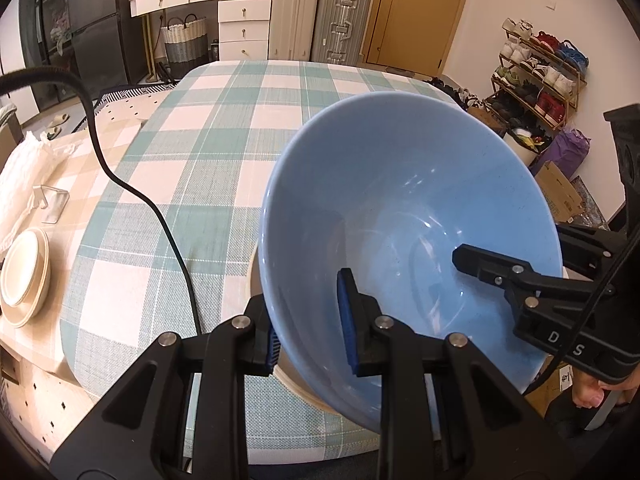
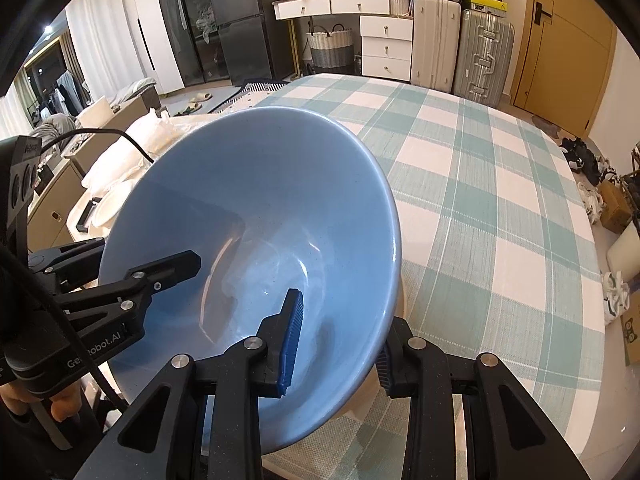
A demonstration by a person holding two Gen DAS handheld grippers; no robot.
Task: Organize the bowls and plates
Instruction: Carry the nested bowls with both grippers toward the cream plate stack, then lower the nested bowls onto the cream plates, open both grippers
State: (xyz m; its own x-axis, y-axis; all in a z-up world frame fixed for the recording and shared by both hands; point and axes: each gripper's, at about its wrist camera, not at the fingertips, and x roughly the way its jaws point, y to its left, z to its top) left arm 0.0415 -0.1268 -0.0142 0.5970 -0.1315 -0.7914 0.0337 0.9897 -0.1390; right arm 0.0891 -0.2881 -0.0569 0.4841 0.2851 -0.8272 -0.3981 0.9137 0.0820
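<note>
Both my claws grip one blue bowl (image 1: 408, 208).
My left claw (image 1: 310, 320) and right claw (image 2: 336, 344) each clamp its rim, one pad inside, above the checked table (image 1: 208, 140).

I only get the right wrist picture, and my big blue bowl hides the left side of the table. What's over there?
Observer: A stack of cream plates sits on a beige checked cloth, well left of the blue bowl.
Operator: Is anything lying on the green cloth?
Observer: Yes, a black cable trails across the green checked cloth, just left of the bowl.
Operator: Is my other gripper holding on?
Observer: The left gripper has its jaws shut across the bowl's rim, one blue pad inside and one outside.
</note>
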